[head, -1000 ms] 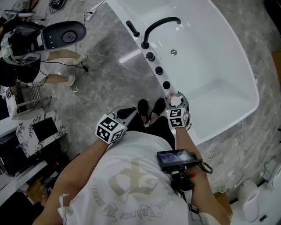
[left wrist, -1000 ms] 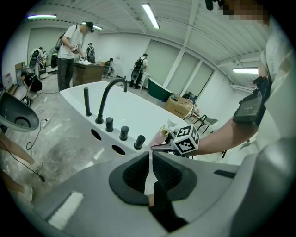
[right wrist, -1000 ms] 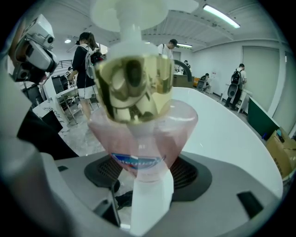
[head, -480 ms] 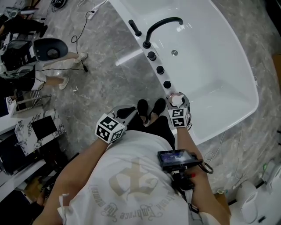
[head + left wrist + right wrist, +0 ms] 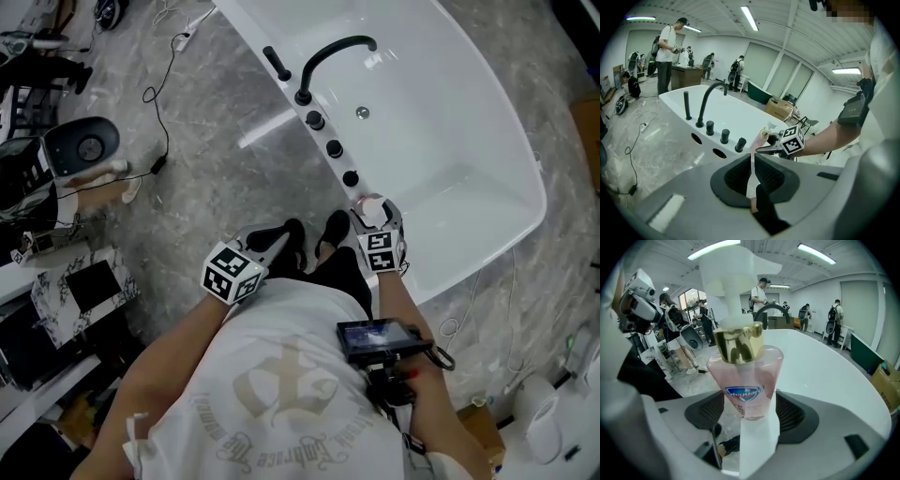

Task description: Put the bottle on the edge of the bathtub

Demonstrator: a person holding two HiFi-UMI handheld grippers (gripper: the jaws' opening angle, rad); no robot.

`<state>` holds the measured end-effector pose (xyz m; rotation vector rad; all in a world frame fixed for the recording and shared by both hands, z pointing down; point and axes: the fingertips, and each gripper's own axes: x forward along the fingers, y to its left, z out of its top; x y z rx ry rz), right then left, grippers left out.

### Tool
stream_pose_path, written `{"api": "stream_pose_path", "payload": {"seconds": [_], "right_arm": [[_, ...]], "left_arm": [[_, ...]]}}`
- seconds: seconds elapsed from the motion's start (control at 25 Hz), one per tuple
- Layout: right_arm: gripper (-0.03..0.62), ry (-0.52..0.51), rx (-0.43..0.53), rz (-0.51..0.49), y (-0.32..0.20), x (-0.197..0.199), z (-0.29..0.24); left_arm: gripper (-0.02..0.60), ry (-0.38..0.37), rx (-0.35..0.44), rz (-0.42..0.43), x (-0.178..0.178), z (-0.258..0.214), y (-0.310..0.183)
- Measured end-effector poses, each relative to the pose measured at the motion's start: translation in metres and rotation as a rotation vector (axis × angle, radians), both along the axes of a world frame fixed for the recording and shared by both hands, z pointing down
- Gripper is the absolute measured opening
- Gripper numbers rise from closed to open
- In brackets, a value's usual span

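Observation:
A pink pump bottle (image 5: 745, 380) with a gold collar and white pump head stands upright between the jaws of my right gripper (image 5: 747, 416), which is shut on it. In the head view the bottle (image 5: 372, 210) and right gripper (image 5: 374, 217) are at the near rim of the white bathtub (image 5: 251, 33), just past the last black knob. Whether the bottle's base touches the rim I cannot tell. My left gripper (image 5: 272, 242) is over the floor beside the tub, shut with nothing in it. The left gripper view shows its pads (image 5: 740, 174) closed together and the bottle (image 5: 763, 138) beyond.
A black arched faucet (image 5: 328, 61), a hand shower (image 5: 276, 63) and three knobs (image 5: 334, 148) line the rim. Cables (image 5: 159, 122) lie on the marble floor to the left. My shoes (image 5: 333, 230) are beside the tub. Several people stand in the background (image 5: 668, 44).
The head view has shifted slightly, and the person and round object at the left have moved away. Both grippers hold almost the same place, the bottle still at the rim.

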<state>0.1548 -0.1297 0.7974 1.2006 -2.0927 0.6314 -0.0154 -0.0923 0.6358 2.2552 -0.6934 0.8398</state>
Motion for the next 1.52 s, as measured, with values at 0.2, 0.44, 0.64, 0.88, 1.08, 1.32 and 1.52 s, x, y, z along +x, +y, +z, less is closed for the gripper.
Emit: {"api": "stream_pose_path", "payload": {"seconds": [0.2, 0.44, 0.64, 0.88, 1.08, 1.32, 1.52], "right_arm": [[0.305, 0.015, 0.008, 0.005, 0.008, 0.001, -0.005], [0.305, 0.030, -0.004, 0.071, 0.024, 0.004, -0.023], [0.305, 0.053, 0.003, 0.102, 0.036, 0.003, -0.035], [0.305, 0.091, 0.025, 0.163, 0.048, 0.010, -0.056], [0.304, 0.116, 0.035, 0.209, 0.057, 0.009, -0.078], [0.304, 0.138, 0.055, 0.276, 0.077, 0.013, -0.105], [0.304, 0.134, 0.085, 0.307, 0.093, 0.006, -0.126]], "left_arm": [[0.025, 0.018, -0.002, 0.017, -0.003, 0.002, 0.003], [0.025, 0.039, 0.002, 0.082, -0.010, -0.002, 0.008], [0.025, 0.054, -0.001, 0.105, -0.023, -0.001, 0.013], [0.025, 0.095, 0.020, 0.146, -0.025, -0.007, 0.006], [0.025, 0.130, 0.040, 0.187, -0.026, -0.016, 0.003], [0.025, 0.162, 0.057, 0.232, -0.029, -0.022, 0.005], [0.025, 0.186, 0.091, 0.261, -0.033, -0.032, 0.009]]}}
